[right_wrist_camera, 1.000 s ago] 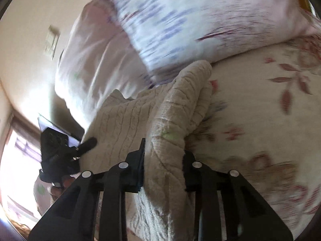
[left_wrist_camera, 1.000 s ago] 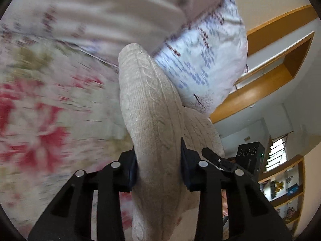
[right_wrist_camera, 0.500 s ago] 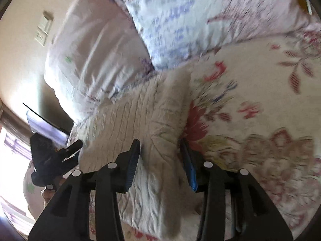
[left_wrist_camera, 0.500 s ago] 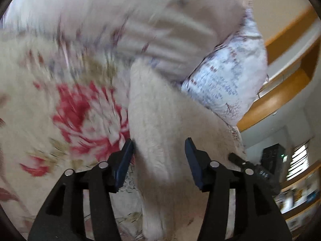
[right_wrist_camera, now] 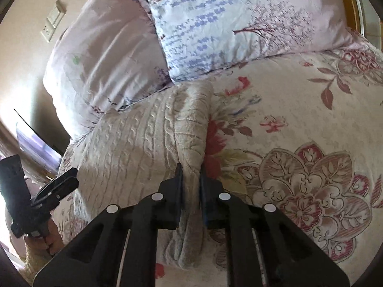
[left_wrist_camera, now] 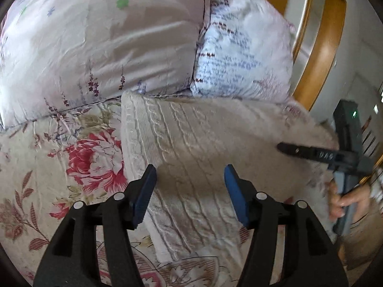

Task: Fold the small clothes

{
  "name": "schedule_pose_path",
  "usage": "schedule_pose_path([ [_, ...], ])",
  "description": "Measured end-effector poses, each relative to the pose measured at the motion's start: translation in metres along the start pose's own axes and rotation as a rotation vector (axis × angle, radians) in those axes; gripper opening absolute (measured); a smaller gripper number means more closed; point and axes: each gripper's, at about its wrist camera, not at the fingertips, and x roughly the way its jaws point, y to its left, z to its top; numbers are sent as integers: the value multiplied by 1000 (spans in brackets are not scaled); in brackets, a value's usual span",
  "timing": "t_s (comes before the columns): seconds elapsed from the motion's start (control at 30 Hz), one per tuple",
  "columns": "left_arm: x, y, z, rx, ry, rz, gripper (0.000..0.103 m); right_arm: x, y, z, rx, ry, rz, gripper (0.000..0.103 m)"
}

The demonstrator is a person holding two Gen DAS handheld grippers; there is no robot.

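A cream cable-knit sweater [left_wrist_camera: 203,148] lies folded on the bed, filling the middle of the left wrist view and running toward the lower centre of the frame. Its surface shows raised rope-like cables in parallel columns, with a thick rounded fold along its left edge and a flatter, smoother panel toward the right. The far end of the garment touches the two pillows at the top of the frame: a pale lilac pillow [left_wrist_camera: 100,38] with small sprigs at upper left and a white pillow [left_wrist_camera: 241,55] with blue and purple print at upper centre. Under everything is a floral bedspread [left_wrist_camera: 47,157] with red and pink blooms. The left gripper [left_wrist_camera: 190,184] hovers just over the knit with its blue-padded jaws spread wide apart, holding nothing. In the right wrist view, the right gripper [right_wrist_camera: 191,186] has its jaws drawn close together, pinching the doubled right-hand edge of the sweater [right_wrist_camera: 143,143], which bunches into a thick ridge between them and hangs in a roll toward the bottom of the frame. A hand [left_wrist_camera: 344,198] holding the other gripper's handle shows at the right edge of the left wrist view. A wooden frame [left_wrist_camera: 318,55] stands at upper right there.
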Motion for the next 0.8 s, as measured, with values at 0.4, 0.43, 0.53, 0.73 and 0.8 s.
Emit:
schedule_pose_path([
  [0.4, -22, 6, -19, -1, -40, 141, 66, -46, 35, -22, -196, -159, -1, 32],
  [0.43, -24, 8, -21, -2, -34, 159, 67, -45, 42, -26, -233, -143, 4, 32],
  [0.53, -18, 14, -28, -15, 2, 184, 68, -32, 54, -34, -305, -82, -36, 32],
  [0.73, 1, 19, -33, -45, 60, 189, 73, -14, 55, -39, -309, -21, -135, 34],
  [0.8, 6, 25, -33, -83, 74, 175, 79, -12, 57, -39, -316, -21, -147, 34],
])
